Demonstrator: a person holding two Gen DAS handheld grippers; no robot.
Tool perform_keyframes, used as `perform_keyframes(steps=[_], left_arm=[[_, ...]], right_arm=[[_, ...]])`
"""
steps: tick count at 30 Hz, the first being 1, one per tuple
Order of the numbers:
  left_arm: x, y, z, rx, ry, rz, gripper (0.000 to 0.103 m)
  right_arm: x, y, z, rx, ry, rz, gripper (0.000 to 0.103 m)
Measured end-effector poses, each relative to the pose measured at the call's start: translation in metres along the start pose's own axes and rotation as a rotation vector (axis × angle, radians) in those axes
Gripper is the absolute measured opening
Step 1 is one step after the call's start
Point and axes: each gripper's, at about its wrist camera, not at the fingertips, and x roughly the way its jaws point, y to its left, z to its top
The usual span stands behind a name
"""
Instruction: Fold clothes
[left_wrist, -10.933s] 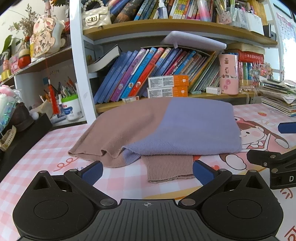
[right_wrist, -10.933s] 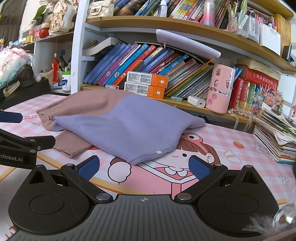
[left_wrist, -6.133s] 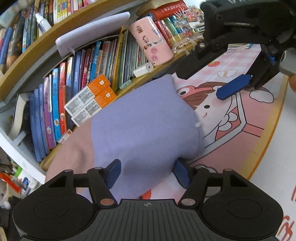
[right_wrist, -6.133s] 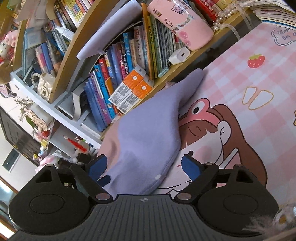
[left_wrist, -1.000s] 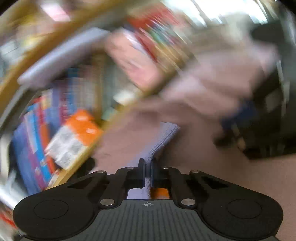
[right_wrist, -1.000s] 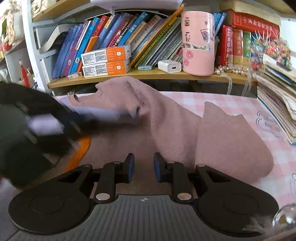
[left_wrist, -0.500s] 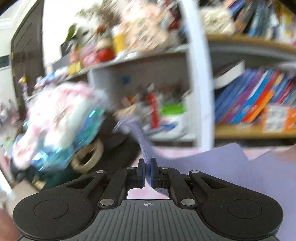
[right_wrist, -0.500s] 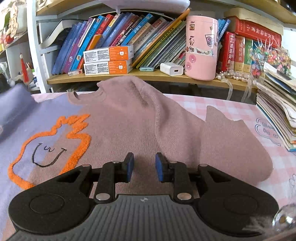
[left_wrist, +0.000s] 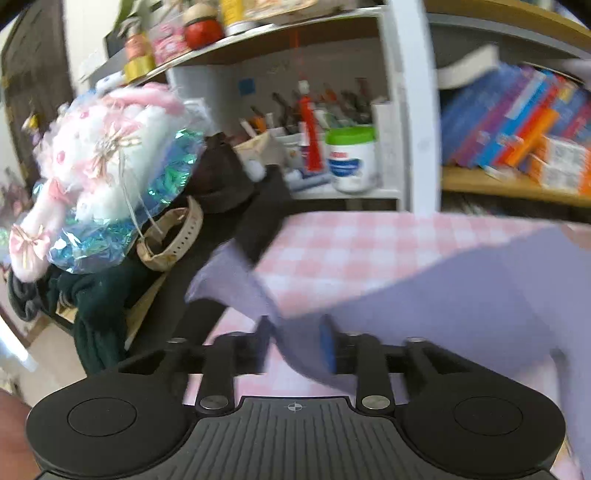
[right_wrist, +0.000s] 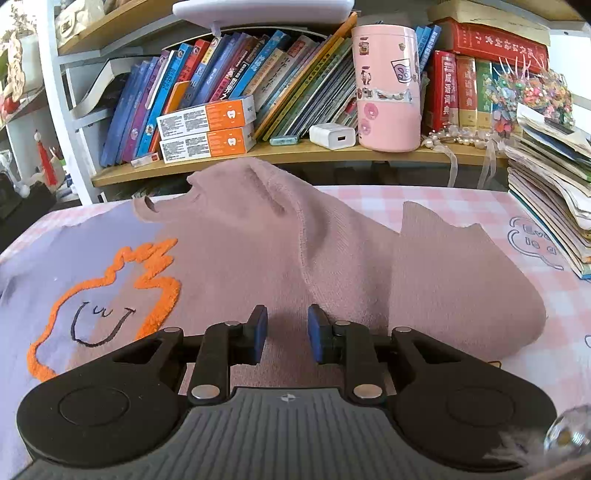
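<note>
A two-tone knit sweater (right_wrist: 240, 258) lies spread front-up on the pink checked mat (right_wrist: 535, 229); it is brown on the right and purple on the left, with an orange outline design (right_wrist: 147, 280). My right gripper (right_wrist: 287, 332) sits low on the brown lower part, its jaws narrowly apart with a ridge of brown knit filling the gap. In the blurred left wrist view the purple side of the sweater (left_wrist: 461, 295) drapes over the mat (left_wrist: 351, 251). A strip of it runs loosely between the parted fingers of my left gripper (left_wrist: 295, 347).
At the mat's left end stand a wrapped plush bouquet (left_wrist: 103, 162), a watch (left_wrist: 173, 236) and dark clothing (left_wrist: 99, 306). Behind the sweater are a bookshelf (right_wrist: 221, 81), a pink tin (right_wrist: 388, 88) and a white tub (left_wrist: 351, 162). Stacked magazines (right_wrist: 554, 184) line the right edge.
The left gripper swung the purple side out to the left, unfolding the sweater, and its jaws have now parted from shut. The right gripper stayed put with the same narrow gap.
</note>
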Motion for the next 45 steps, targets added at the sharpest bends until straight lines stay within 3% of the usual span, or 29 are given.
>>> perform_keyframes(steps=[1,2,4,6,13,17,24,28,30,32,34,39,41,43,45], left_arm=[[-0.01,-0.007,-0.006,-0.001,-0.001,-0.056,0.056],[-0.021,-0.014,-0.012,-0.004,-0.002,-0.124,0.06],[-0.038,-0.031,-0.024,-0.016,-0.004,-0.277,0.062],[-0.053,-0.049,-0.034,-0.031,-0.009,-0.372,0.062],[-0.058,-0.083,-0.054,-0.099,0.05,-0.526,0.062],[-0.058,-0.083,-0.058,-0.121,0.059,-0.541,0.061],[-0.067,-0.082,-0.069,-0.141,0.09,-0.615,0.06],[-0.069,-0.08,-0.073,-0.105,0.107,-0.677,0.059],[-0.067,-0.076,-0.074,-0.11,0.115,-0.69,0.047],[-0.064,-0.074,-0.076,-0.11,0.121,-0.689,0.029],[-0.062,-0.071,-0.078,-0.098,0.117,-0.673,0.019],[-0.065,-0.065,-0.075,-0.08,0.084,-0.608,0.018],[-0.071,-0.064,-0.074,-0.066,0.065,-0.588,0.02],[-0.076,-0.064,-0.074,-0.052,0.047,-0.567,0.022],[-0.082,-0.063,-0.074,-0.038,0.029,-0.547,0.024]], right_arm=[[0.0,0.001,0.0,-0.005,0.001,0.0,0.023],[-0.001,0.001,0.0,-0.008,0.0,0.0,0.023],[-0.003,0.001,0.0,-0.01,-0.006,-0.004,0.023],[-0.01,0.0,-0.002,-0.011,-0.017,-0.015,0.023],[-0.067,-0.001,-0.032,0.025,-0.056,0.008,0.031],[-0.093,0.001,-0.053,-0.028,-0.018,-0.047,0.035],[-0.128,0.004,-0.083,-0.013,0.001,0.029,0.037],[-0.13,0.017,-0.093,-0.064,0.016,-0.004,0.038],[-0.13,0.017,-0.095,-0.049,0.015,-0.009,0.037],[-0.131,0.017,-0.096,-0.025,0.012,-0.002,0.028],[-0.133,0.021,-0.099,-0.01,0.014,0.027,0.016],[-0.136,0.047,-0.106,-0.055,0.025,0.105,0.016],[-0.137,0.05,-0.106,-0.074,0.026,0.111,0.021],[-0.141,0.041,-0.101,-0.077,-0.002,0.1,0.045],[-0.145,0.024,-0.089,-0.056,-0.046,0.084,0.047]])
